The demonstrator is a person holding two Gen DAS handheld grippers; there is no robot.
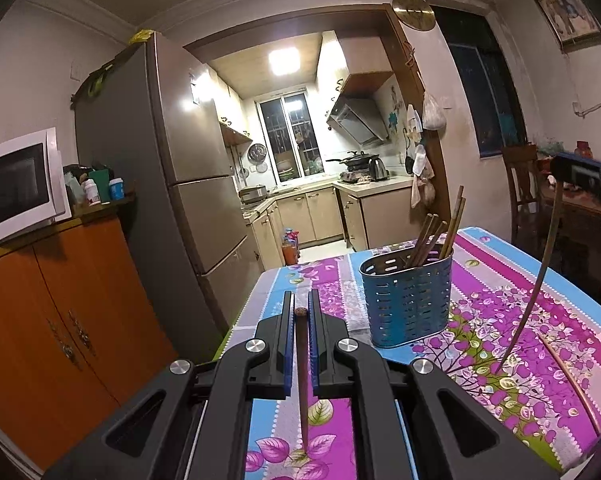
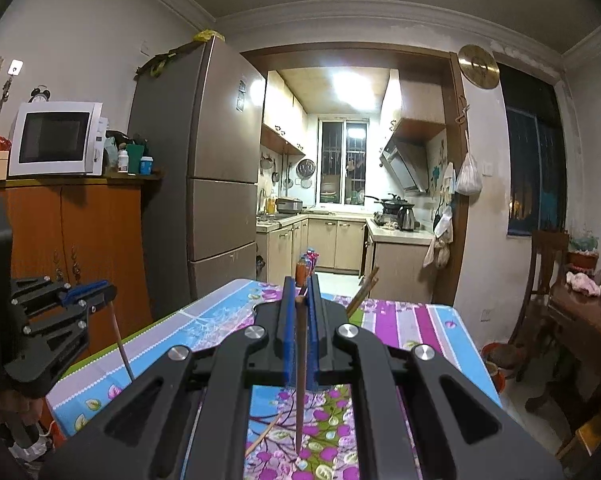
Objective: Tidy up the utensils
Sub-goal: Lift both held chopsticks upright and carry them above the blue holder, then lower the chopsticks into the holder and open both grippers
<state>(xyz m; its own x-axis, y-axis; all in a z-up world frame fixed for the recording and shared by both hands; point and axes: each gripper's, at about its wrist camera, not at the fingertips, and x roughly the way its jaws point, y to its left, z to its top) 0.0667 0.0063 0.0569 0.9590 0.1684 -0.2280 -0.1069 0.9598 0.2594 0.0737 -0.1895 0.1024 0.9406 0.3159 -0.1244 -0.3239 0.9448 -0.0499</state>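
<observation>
My left gripper (image 1: pixel 300 308) is shut on a dark brown chopstick (image 1: pixel 302 380) that hangs point down over the flowered tablecloth (image 1: pixel 520 344). A blue perforated utensil holder (image 1: pixel 406 300) with several chopsticks stands to its right on the table. My right gripper (image 2: pixel 301 294) is shut on a second chopstick (image 2: pixel 300 380), also point down; in the left wrist view that gripper (image 1: pixel 584 172) and its chopstick (image 1: pixel 536 288) show at the far right. The left gripper (image 2: pixel 88 294) shows at the left of the right wrist view. Another chopstick (image 1: pixel 568 376) lies on the cloth at the right.
An orange cabinet (image 1: pixel 60 320) with a microwave (image 1: pixel 16 188) stands left of the table. A grey fridge (image 1: pixel 160 168) is behind it. The kitchen doorway lies ahead. A wooden chair (image 2: pixel 540 292) and a dark table (image 2: pixel 588 320) are to the right.
</observation>
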